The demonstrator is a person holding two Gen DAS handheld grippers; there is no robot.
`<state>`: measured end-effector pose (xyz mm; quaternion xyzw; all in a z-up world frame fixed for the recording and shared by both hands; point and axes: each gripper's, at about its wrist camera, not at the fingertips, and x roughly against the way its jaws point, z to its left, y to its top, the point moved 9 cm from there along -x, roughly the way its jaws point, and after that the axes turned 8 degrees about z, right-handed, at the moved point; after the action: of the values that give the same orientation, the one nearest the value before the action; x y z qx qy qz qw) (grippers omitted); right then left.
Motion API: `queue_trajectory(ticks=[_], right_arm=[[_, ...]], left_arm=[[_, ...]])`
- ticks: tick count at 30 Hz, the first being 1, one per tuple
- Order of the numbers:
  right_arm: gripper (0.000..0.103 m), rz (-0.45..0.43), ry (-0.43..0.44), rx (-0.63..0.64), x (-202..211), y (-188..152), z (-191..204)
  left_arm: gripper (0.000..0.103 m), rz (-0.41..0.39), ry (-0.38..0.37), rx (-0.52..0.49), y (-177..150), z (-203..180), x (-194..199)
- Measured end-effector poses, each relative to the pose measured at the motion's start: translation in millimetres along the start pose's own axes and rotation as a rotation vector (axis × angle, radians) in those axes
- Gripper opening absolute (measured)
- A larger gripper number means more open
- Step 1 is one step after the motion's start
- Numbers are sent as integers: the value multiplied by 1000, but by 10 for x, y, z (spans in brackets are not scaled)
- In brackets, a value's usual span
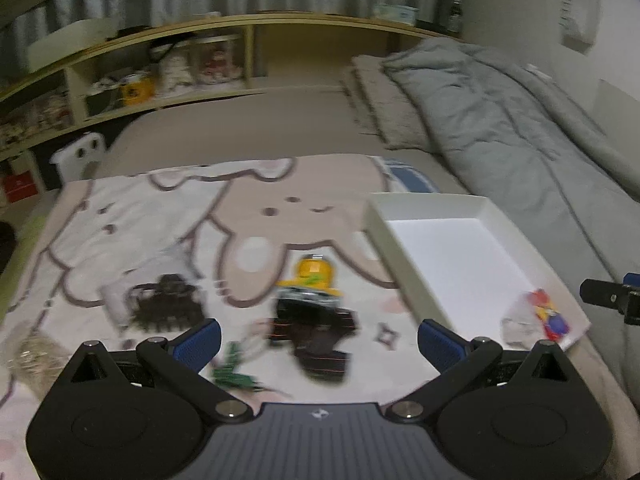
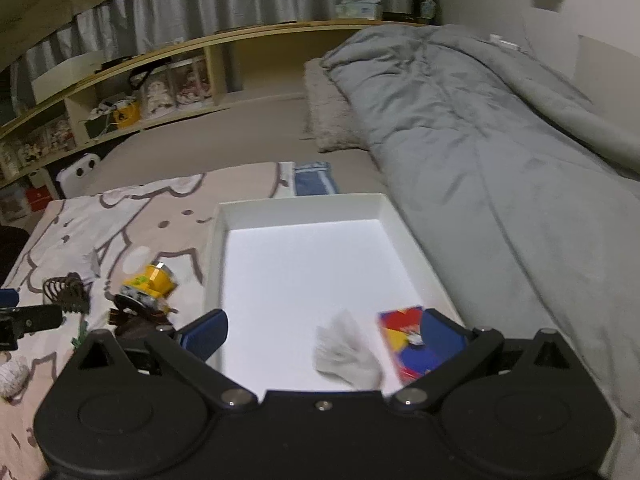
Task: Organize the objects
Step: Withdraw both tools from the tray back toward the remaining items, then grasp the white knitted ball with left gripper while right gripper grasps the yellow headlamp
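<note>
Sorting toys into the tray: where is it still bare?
The white tray is bare from its far wall to mid-floor. Only the near right corner is crowded, by the colourful packet and clear wrapper.

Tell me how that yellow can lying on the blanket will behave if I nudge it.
The yellow can lies on its side, so it may roll. The soft cartoon blanket should slow it. The dark object touching it may block it.
</note>
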<state>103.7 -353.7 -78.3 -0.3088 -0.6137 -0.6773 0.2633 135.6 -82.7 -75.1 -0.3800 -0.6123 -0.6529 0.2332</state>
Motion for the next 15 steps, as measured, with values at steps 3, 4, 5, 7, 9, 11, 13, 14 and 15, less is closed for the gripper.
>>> queue_trajectory(ticks=[3,4,5,7,9,11,13,14,15], right_arm=[[103,-7,27,24,-83,70,229],[103,-6,36,35,-114,91,313],[103,-6,46,47,-143,114,403],[103,-8,65,66,-183,146,557],[103,-12,85,81,-230,180,719],[103,-11,104,94,-278,197,871],[103,-3,124,95,-338,208,1015],[103,3,135,95,-368,210,1084],[103,7,144,95,-396,210,1151]], left_arm=[[103,-2,35,29,-1,261,41],[103,-1,47,38,-2,349,51],[103,-1,56,45,-5,430,66],[103,-8,74,58,1,581,95],[103,-20,93,74,11,713,128],[103,-27,104,92,13,849,156],[103,-30,113,106,6,960,176],[103,-32,121,112,-1,1023,186],[103,-35,129,116,-10,1076,192]])
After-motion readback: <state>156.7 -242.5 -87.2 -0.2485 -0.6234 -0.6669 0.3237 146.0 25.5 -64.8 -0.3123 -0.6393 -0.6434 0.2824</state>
